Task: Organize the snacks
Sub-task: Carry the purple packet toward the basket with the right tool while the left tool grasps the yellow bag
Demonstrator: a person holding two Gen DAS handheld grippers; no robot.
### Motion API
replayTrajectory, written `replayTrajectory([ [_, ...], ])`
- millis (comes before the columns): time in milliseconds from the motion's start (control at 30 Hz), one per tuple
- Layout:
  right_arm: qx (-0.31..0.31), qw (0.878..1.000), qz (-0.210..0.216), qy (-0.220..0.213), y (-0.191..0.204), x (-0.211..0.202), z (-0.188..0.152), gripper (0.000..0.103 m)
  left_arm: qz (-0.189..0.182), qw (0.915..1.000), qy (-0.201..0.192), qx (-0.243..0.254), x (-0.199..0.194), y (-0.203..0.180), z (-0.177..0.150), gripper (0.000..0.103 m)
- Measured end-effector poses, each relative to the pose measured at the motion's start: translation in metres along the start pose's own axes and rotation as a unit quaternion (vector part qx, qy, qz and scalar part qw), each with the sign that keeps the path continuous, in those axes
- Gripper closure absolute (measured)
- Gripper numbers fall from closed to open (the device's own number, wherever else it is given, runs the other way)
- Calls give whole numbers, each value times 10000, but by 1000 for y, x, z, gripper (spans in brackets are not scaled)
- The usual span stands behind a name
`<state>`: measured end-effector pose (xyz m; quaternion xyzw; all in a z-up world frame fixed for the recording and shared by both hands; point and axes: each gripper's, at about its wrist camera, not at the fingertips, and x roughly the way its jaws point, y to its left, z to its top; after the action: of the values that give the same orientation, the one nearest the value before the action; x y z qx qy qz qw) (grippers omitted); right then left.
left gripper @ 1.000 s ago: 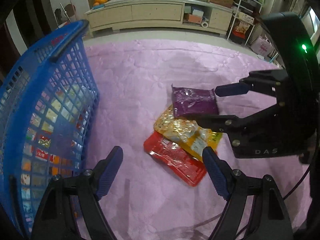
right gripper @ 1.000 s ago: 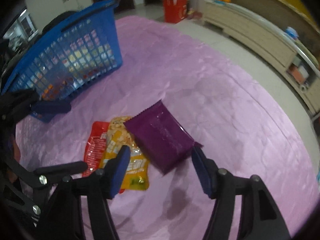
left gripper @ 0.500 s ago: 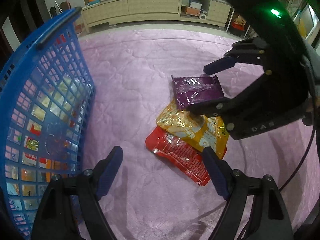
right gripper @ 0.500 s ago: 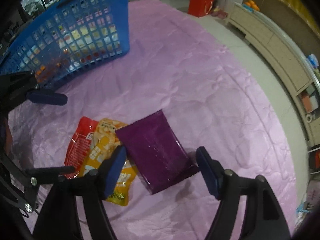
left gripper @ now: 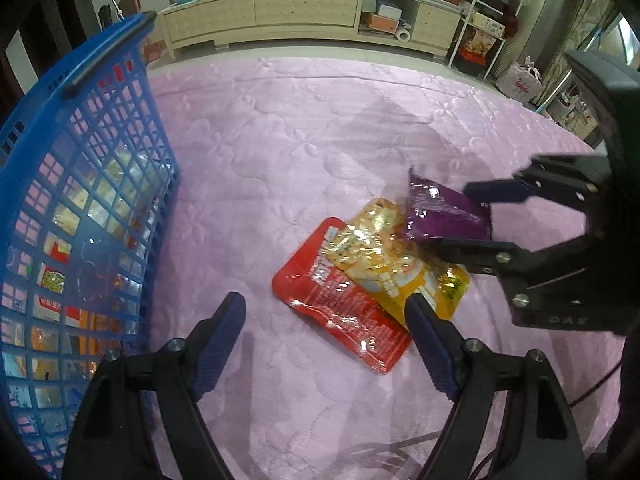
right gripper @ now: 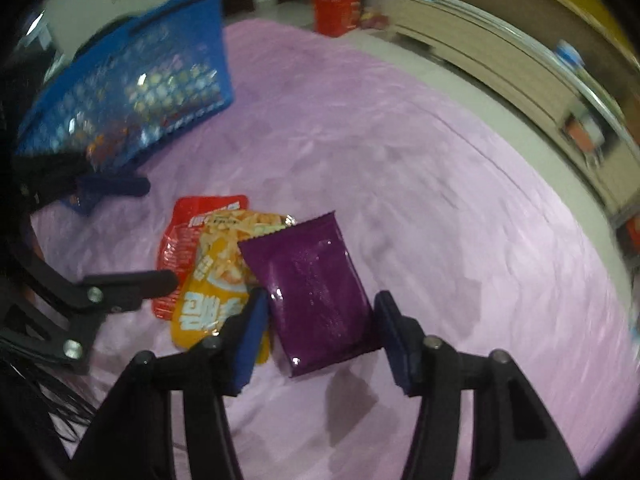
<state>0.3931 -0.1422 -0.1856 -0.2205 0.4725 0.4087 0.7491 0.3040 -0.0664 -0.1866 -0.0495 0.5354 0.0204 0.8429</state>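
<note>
The blue basket [left gripper: 80, 208] stands at nine o'clock on the pink blanket [left gripper: 280, 140], snacks inside; the right gripper [right gripper: 316, 332] has just been closing around the purple packet [right gripper: 312, 292], pads not visibly pressing, so pickup looks imminent; the left gripper [left gripper: 326, 344] hangs open, empty; yellow packet [right gripper: 212, 280] lettering is unreadable.

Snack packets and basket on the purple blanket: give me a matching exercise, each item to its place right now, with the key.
Items:
1. purple packet
2. yellow packet
3. red packet
4. blue basket

Places:
A. bottom of the pile, flat on the blanket
B. standing apart from the pile, snacks already inside
C. between the fingers of the right gripper
D. middle layer, overlapping the packet beneath

Pairs: 1-C, 2-D, 3-A, 4-B
</note>
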Motion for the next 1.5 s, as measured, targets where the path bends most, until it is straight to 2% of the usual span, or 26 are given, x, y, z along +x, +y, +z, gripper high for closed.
replayTrajectory([
  [133,653,9976,-202,-95,3,-23,-23,44,-78,9999,41,113,-2,-10,-1,23],
  [200,1190,9920,-400,-127,-3,-28,-30,44,-88,9998,76,135,2,-14,1,23],
  [233,1594,9858,-503,-170,-8,-33,-38,44,-113,9998,123,138,5,-16,4,23],
  [333,2325,9705,-561,-305,-13,-45,-60,44,-182,9993,281,170,18,-23,10,23],
  [367,2443,9667,-696,-313,-11,-47,-64,44,-137,9990,358,216,25,-27,13,23],
  [467,2276,9674,-1070,-284,-3,-52,-62,44,84,9986,435,291,36,-36,20,23],
  [600,2535,9632,-800,-404,-9,-59,-75,44,196,9981,446,385,45,-49,35,23],
  [733,2538,9629,-869,-299,-13,-49,-74,44,154,9979,481,403,52,-64,45,23],
  [900,2576,9607,-996,-281,-22,-59,-84,44,172,9980,438,427,57,-79,46,23],
  [933,2591,9598,-1037,-291,-23,-60,-85,44,142,9982,408,419,57,-81,47,27],
  [967,2604,9594,-1042,-295,-23,-61,-85,44,100,9983,333,465,55,-82,45,36],
  [1000,2614,9592,-1036,-304,-24,-63,-86,44,48,9980,292,561,52,-84,43,42],
  [1067,2616,9590,-1039,-327,-22,-67,-84,44,-1,9971,267,709,50,-90,39,66],
  [1100,2615,9591,-1038,-323,-23,-67,-82,44,9,9969,261,747,49,-94,38,71],
  [1167,2629,9586,-1043,-330,-24,-67,-82,44,-44,9961,240,851,44,-95,34,88],
  [1267,2598,9595,-1041,-319,-20,-68,-81,44,-17,9945,83,1041,34,-102,27,95],
  [1367,2623,9590,-1032,-299,-13,-68,-78,44,-81,9930,-41,1174,16,-106,22,96],
  [1500,2619,9582,-1076,-418,5,-83,-73,44,-132,9933,-154,1141,-8,-90,18,96],
])
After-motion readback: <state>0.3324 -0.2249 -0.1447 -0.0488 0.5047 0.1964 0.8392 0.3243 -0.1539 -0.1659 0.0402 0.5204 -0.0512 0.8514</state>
